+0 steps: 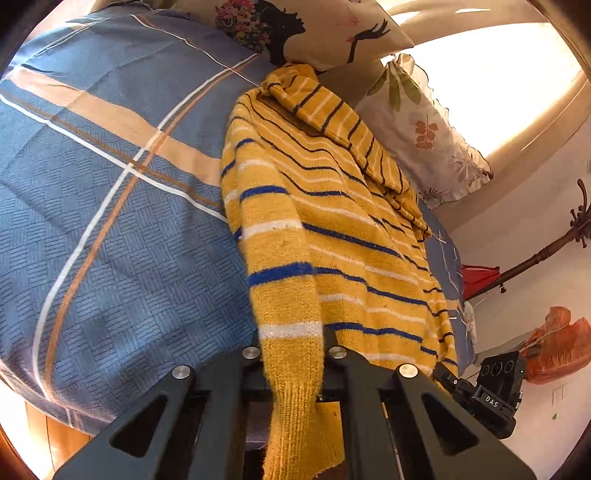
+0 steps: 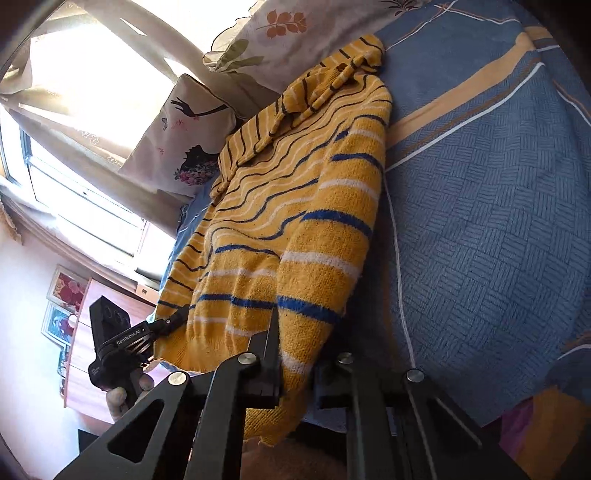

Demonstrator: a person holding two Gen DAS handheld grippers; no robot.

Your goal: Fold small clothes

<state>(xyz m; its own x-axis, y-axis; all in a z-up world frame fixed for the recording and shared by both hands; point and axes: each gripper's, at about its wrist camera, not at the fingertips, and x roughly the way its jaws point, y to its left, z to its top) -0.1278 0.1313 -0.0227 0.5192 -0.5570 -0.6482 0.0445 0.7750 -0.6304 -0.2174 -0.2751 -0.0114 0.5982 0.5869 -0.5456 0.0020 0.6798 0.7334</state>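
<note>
A yellow knit sweater (image 1: 332,229) with blue, white and dark stripes lies lengthwise on the blue checked bedspread (image 1: 110,221), its neck towards the pillows. My left gripper (image 1: 291,343) is shut on the ribbed cuff of the near sleeve, which hangs down between the jaws. In the right wrist view the same sweater (image 2: 295,206) fills the middle, and my right gripper (image 2: 295,365) is shut on the other sleeve's cuff. Each gripper shows in the other's view at the sweater's bottom edge: the right gripper (image 1: 443,373) and the left gripper (image 2: 179,318), held by a hand (image 2: 122,397).
Two printed pillows (image 1: 424,122) (image 1: 332,33) lean at the head of the bed under a bright window (image 2: 85,206). Beside the bed stand a dark coat stand (image 1: 546,251), a red umbrella (image 1: 476,280), an orange bag (image 1: 557,343) and a wooden cabinet (image 2: 88,369).
</note>
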